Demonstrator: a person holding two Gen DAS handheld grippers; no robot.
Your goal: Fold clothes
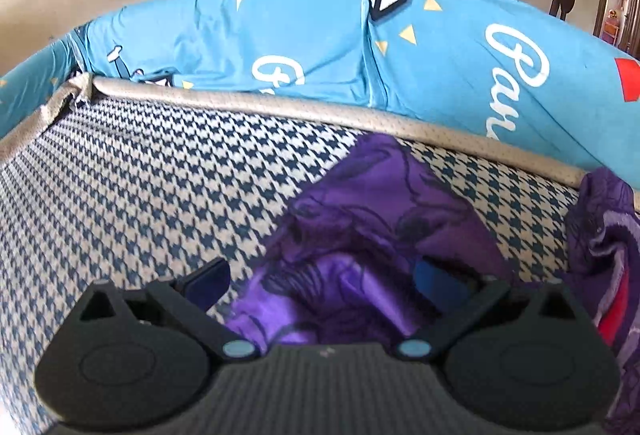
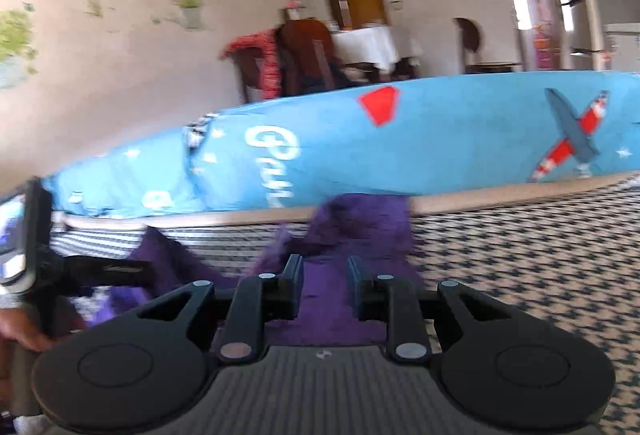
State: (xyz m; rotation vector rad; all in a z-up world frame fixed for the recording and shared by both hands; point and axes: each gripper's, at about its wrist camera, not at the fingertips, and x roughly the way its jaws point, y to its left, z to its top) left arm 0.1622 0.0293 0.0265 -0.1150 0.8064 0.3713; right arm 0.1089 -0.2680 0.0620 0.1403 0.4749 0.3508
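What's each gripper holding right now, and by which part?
Right gripper: narrowed on the purple garment, gripping a bunched fold; which part is unclear. Left gripper: jaws wide, garment lies between them, not pinched.

We could read only white cursive lettering printed on the blue cushion cover [image 1: 304,35]. In the left wrist view, its right-hand part showed "Par", cut off below, and further left a "G" with the rest of the word hidden behind the beige piping [image 1: 280,103]. In the right wrist view the same blue cushion cover [image 2: 440,139] carried a blurred word beginning with "G". We found nothing else legible.
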